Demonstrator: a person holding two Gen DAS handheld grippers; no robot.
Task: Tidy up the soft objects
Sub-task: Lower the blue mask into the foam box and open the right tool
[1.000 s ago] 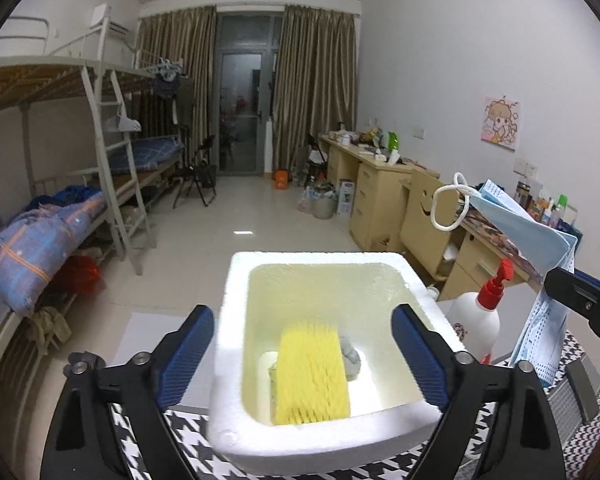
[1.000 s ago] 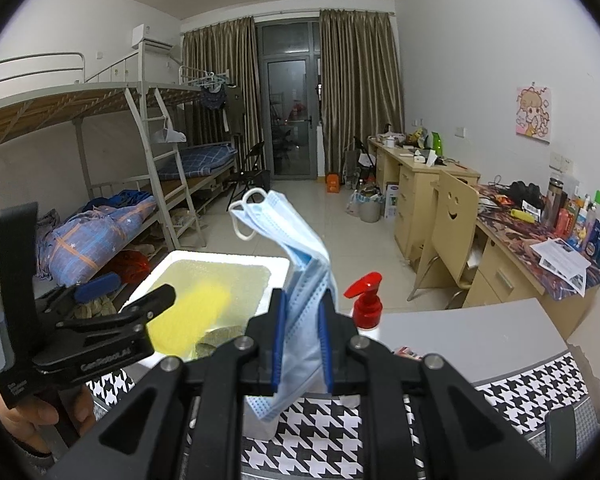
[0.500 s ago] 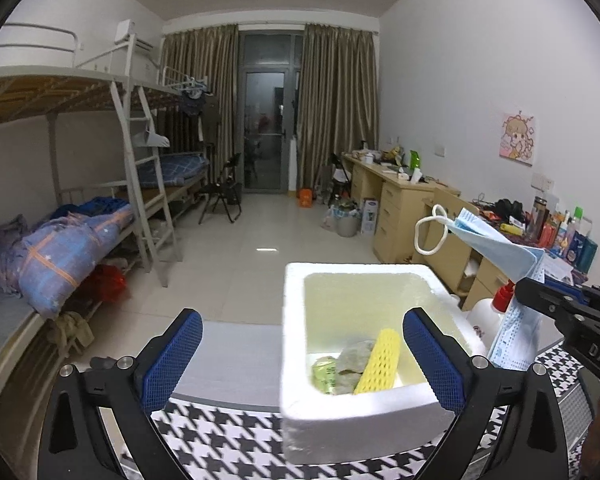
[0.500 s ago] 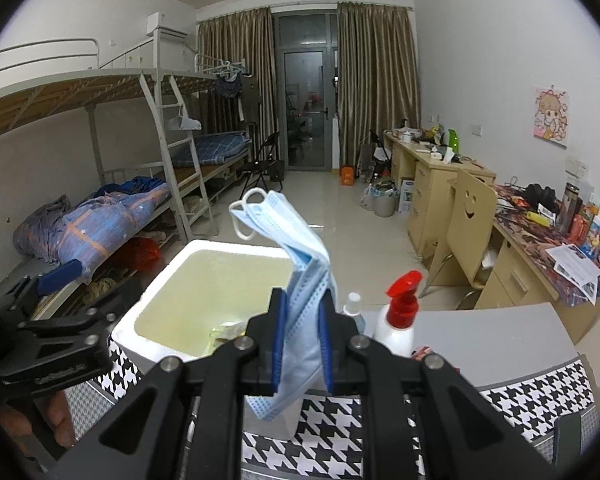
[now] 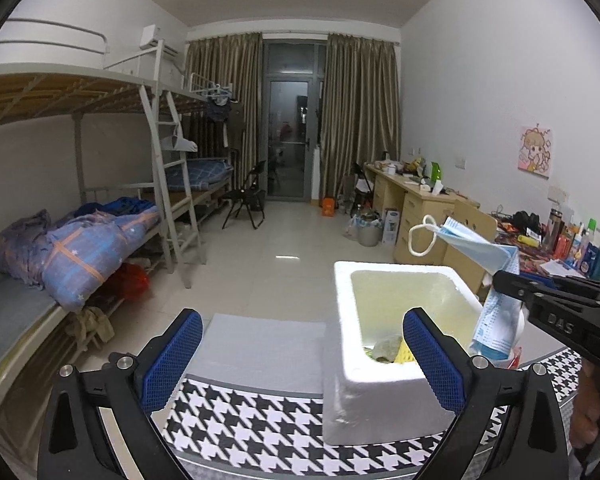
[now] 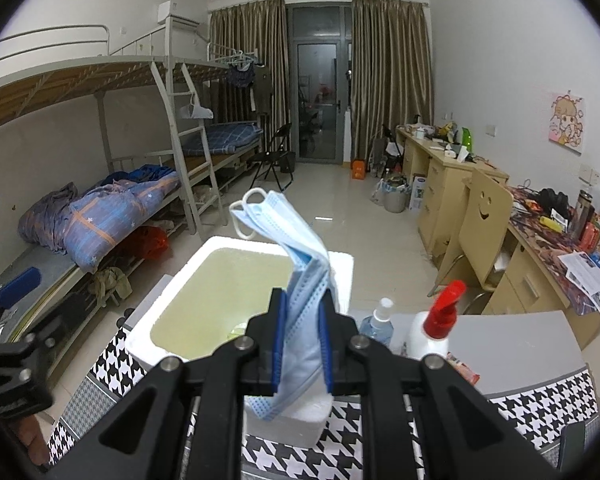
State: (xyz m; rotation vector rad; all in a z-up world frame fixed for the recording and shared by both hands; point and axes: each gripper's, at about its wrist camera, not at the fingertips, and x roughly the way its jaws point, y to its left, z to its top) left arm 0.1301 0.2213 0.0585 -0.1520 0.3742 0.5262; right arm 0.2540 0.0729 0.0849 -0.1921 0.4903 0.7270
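- Table with houndstooth cloth (image 5: 260, 412): bare cloth is seen left of the box, so room for moving is there; bottles crowd the right side.
- White foam box (image 5: 364, 400): stands open on the cloth; yellow and grey soft items are seen low inside. Thick rim must be cleared.
- Spray bottle (image 6: 432, 332) and small clear bottle (image 6: 378, 322): just beside the box, near the carry path.
- Blue face mask (image 6: 300, 292): pinched in the right gripper (image 6: 302, 340), jaws closed on it, held up above the box's near right corner; ear loop dangles.
- Left gripper (image 5: 300, 360): jaws wide apart, nothing held, off to the box's left.
- Step judged: mask carried to box. Next: move over the opening, lower, release.
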